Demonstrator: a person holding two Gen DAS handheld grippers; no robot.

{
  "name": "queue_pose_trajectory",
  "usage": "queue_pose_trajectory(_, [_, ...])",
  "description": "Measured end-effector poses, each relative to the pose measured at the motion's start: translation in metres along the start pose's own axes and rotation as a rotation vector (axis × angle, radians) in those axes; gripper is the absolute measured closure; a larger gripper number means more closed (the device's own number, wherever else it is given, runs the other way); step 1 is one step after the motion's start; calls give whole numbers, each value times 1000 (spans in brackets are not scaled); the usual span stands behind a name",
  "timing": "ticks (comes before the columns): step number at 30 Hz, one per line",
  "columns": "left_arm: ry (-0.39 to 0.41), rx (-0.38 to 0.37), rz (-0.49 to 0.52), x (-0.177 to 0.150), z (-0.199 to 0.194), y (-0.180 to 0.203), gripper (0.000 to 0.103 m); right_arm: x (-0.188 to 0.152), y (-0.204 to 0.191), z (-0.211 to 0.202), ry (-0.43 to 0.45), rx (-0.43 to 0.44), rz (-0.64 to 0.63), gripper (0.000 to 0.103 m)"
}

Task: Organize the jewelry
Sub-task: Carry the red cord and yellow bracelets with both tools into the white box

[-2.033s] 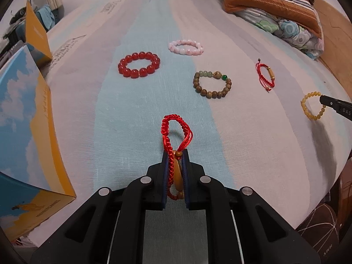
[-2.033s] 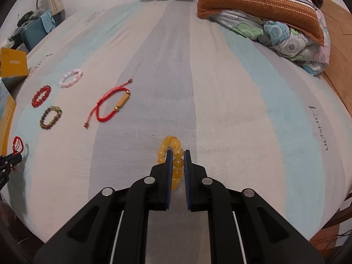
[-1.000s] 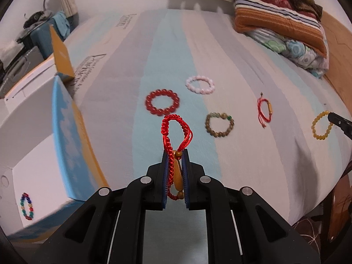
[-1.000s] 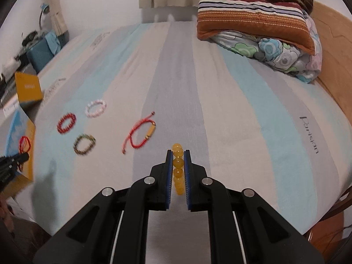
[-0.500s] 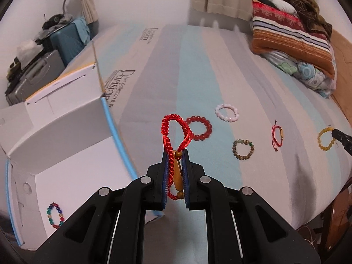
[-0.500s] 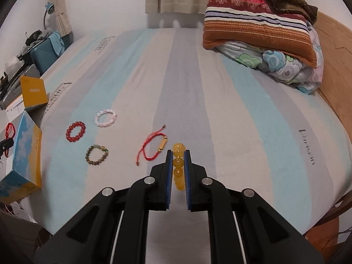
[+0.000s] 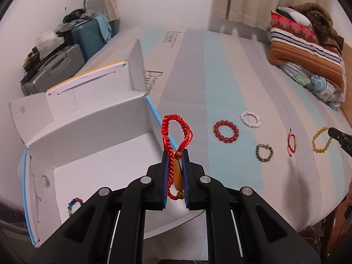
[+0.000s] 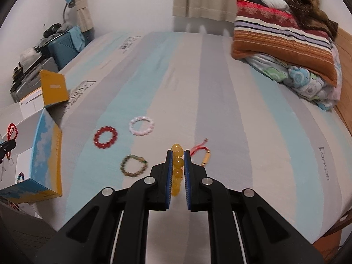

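My left gripper is shut on a red braided cord bracelet with an amber bead, held above the right edge of an open white box. A multicoloured bead bracelet lies on the box floor. My right gripper is shut on a yellow bead bracelet, lifted over the striped bed. On the bed lie a red bead bracelet, a pink one, a brown-green one and a red cord bracelet with a gold tube. The right gripper's tip with the yellow bracelet shows at the left wrist view's right edge.
The box's blue-and-yellow outer wall and raised yellow flap stand at the bed's left edge. Suitcases sit beyond it by the wall. Folded blankets and a pillow are piled at the far right, beside a wooden bed frame.
Both grippers have risen and swung left while keeping their bracelets. The left one has gone from over the bed to over the box's edge, so the box's inside now shows.
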State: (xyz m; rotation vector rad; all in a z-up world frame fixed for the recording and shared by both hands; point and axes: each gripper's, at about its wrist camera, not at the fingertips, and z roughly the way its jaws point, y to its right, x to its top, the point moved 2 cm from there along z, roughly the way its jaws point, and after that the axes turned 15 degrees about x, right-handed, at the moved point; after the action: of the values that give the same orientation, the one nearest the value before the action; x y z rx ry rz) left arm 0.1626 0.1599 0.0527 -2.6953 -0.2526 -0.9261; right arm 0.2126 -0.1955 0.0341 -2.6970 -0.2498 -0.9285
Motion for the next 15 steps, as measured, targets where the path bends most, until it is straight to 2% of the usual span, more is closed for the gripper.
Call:
queue_pose_trajectory(6, [-14,20,-61,-3,0,-34,93,12,-48,8,2,38,-58,94])
queue_pose_trajectory(15, [-49,135,-170,-17,2,-128,93,32,-174,26,18,194,-184,94])
